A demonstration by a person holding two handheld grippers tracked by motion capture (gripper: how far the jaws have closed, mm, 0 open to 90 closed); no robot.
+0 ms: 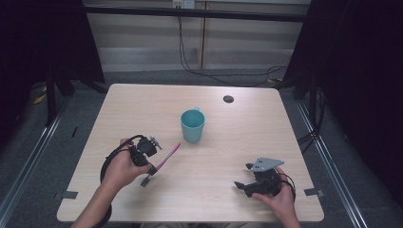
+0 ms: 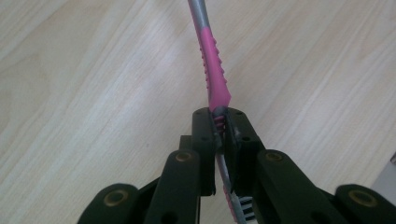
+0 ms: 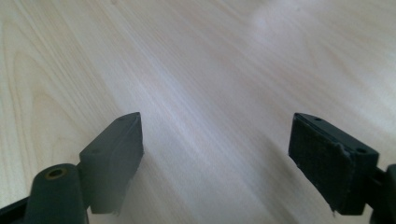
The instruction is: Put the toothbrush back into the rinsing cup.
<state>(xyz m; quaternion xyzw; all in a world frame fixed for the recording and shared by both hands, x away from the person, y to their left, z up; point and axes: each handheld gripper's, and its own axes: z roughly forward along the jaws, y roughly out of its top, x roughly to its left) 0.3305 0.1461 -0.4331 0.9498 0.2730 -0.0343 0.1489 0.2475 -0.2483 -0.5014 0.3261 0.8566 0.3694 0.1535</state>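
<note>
Our left gripper (image 2: 223, 135) pinches the light, stiff toothbrush (image 2: 212, 70) mid-handle, the cup (image 1: 192, 125) at two o'clock; the ribbed pink grip resists slipping. Our right gripper (image 3: 215, 158) is spread.

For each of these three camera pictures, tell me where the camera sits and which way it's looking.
High view: above the person's side, looking forward and down on the table, cup, both forearms and hands.
Left gripper view: on the left gripper, looking along jaws clamped on the toothbrush.
Right gripper view: on the right gripper, jaws apart over bare wood.
Shared: high and left views both show the toothbrush.
</note>
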